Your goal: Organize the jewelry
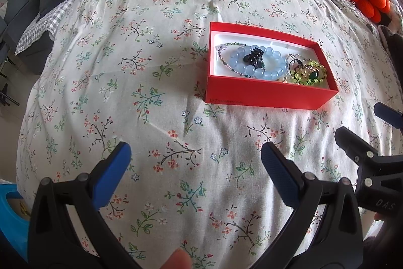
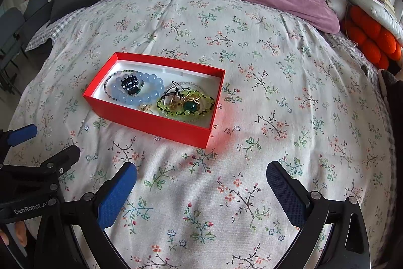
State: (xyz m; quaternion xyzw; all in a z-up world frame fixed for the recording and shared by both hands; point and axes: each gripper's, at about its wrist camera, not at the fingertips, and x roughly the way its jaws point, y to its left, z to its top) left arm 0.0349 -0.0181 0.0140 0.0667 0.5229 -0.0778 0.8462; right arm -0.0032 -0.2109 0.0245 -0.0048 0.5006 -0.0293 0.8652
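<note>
Red box (image 2: pixel 151 117) sits on floral bed cover (image 2: pixel 277 117), jewelry heaped inside: blue bead bracelet (image 2: pixel 151 85), green bracelet (image 2: pixel 181 112). Left claw (image 1: pixel 196 168) spread, empty; right claw (image 2: pixel 201 183) spread, empty. Judgement: approach box low, pinch single strand, lift slowly, avoid tangles.

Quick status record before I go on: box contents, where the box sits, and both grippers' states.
surface: floral bedspread
box: red box, open, on the bedspread
contents: blue bead bracelet with black hair clip lying on it; green bead bracelet beside it, around a green-stone ring
left gripper: open, empty, short of the box
right gripper: open, empty, short of the box
</note>
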